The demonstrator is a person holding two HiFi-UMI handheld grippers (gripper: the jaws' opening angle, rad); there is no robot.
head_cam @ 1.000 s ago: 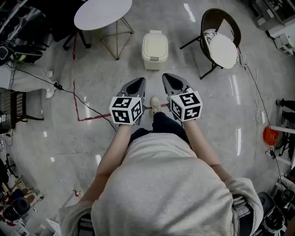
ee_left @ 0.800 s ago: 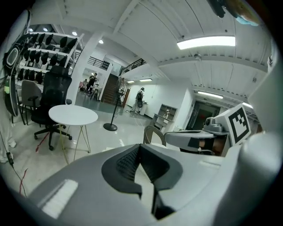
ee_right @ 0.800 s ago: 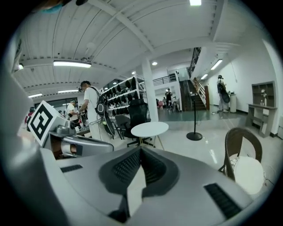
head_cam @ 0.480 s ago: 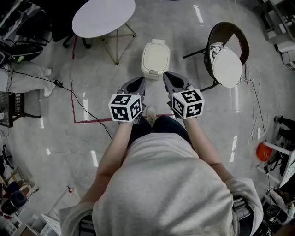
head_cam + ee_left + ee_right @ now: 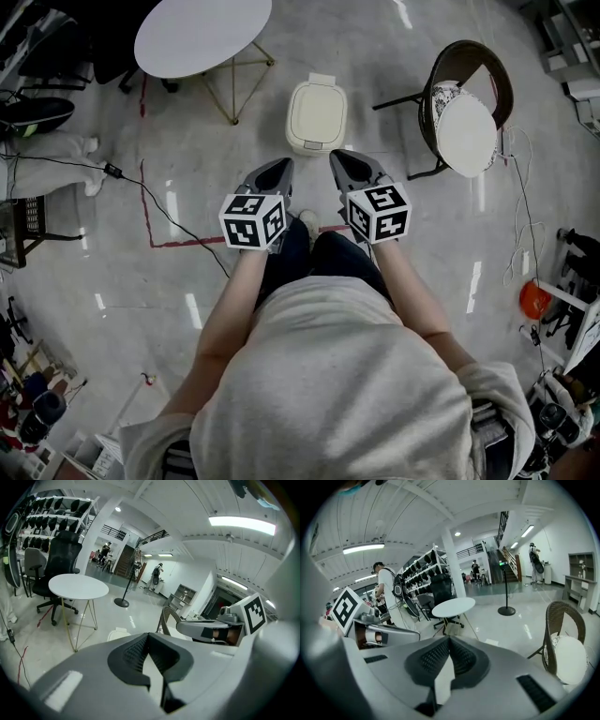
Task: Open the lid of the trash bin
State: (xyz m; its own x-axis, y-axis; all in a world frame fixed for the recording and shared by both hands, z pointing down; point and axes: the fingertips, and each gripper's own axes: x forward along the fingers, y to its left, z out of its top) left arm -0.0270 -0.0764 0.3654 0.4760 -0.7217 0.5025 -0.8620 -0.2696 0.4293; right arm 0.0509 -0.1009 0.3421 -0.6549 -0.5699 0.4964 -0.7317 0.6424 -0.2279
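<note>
Closed trash bin (image 5: 316,114), open floor (image 5: 441,248), left tongs (image 5: 280,167), right tongs (image 5: 343,157) seemingly shut

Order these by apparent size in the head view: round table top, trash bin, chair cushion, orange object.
Largest: round table top.
Then chair cushion and trash bin, too alike to rank.
Smallest: orange object.

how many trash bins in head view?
1. A cream trash bin, lid shut, stands on the floor between the white round table and the wicker chair. Clutter at the frame edges could hide others.
</note>
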